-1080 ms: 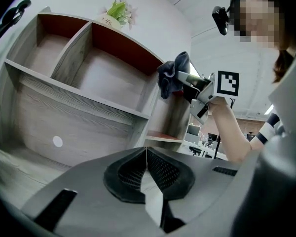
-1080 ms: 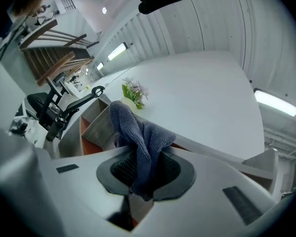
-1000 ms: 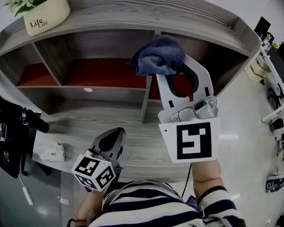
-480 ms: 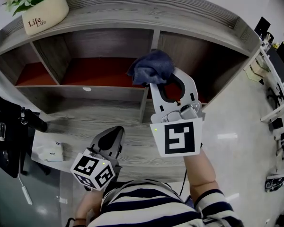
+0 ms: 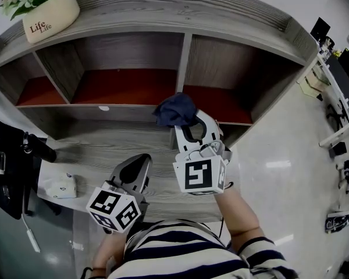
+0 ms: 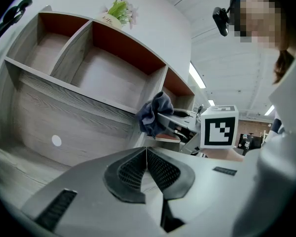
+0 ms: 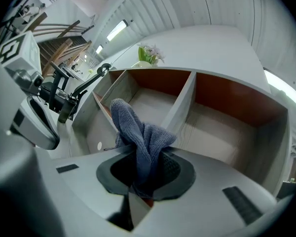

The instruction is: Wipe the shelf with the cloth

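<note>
The grey wooden shelf [image 5: 180,13] has three red-backed compartments in a row. My right gripper [image 5: 183,127] is shut on a bunched dark blue cloth [image 5: 174,110], held in front of the divider between the middle and right compartments, above the desk. In the right gripper view the cloth [image 7: 138,137] stands up from between the closed jaws, with the shelf [image 7: 182,102] beyond. My left gripper [image 5: 136,163] is shut and empty, low over the desk. Its own view shows the jaws pressed together [image 6: 146,169] and the cloth [image 6: 154,113] off to the right.
A cream planter [image 5: 49,17] with flowers stands on the shelf top at the left. A black desk lamp or stand [image 5: 11,167] and a small white object [image 5: 63,186] sit at the desk's left. The grey desk [image 5: 104,147] lies below the shelf; white floor [image 5: 279,156] to the right.
My right gripper has pulled back and down with the cloth, from inside the right compartment's opening to in front of the shelf. The left gripper has stayed put.
</note>
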Motion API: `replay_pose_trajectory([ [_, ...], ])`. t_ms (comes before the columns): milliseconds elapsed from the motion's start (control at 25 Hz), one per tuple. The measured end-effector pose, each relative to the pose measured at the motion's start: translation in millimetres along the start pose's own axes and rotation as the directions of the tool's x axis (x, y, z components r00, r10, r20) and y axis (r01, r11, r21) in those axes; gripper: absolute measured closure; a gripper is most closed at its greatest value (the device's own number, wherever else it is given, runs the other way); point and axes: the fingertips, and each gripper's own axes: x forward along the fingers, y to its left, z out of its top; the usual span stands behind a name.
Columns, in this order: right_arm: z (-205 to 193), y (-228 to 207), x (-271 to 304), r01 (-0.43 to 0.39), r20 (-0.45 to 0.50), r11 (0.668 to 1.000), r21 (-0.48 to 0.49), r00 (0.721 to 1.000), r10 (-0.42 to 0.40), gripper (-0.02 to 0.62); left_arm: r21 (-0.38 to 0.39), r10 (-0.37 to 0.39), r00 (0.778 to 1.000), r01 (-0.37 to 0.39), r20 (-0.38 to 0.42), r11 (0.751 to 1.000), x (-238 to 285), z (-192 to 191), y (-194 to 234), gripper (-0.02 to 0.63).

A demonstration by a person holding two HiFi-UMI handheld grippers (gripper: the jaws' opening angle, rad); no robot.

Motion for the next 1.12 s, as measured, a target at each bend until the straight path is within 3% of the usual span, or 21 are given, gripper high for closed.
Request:
replay_pose_trajectory([
  [280,-18.3,17.9,0.0,-0.009,-0.021,1.0,-0.02,1.0,0.008,0.518,-0.004,0.006,1.0,-0.005,0.002,1.0,-2.2,-1.6,0.6,0.589],
  [680,-15.3,17.7,-0.6,-0.02,-0.013,0.999,-0.04,1.0,0.02,0.518,-0.002,0.001,1.0,-0.001,0.003,1.0,-2.2,-2.5,0.1,0.589],
  [960,26.4,-3.2,-18.6,-0.011,0.086,1.0,-0.013,0.996,0.012,0.518,0.001,-0.015,1.0,0.015,0.003,1.0,1.3,0.3,-2.5,0.589],
  [1120,53.0,-36.6,-38.4,0.033,0.139,0.999,-0.038,0.99,-0.027,0.518,0.0,-0.023,1.0,0.023,0.003,1.0,4.0,2.1,-4.2,0.589],
])
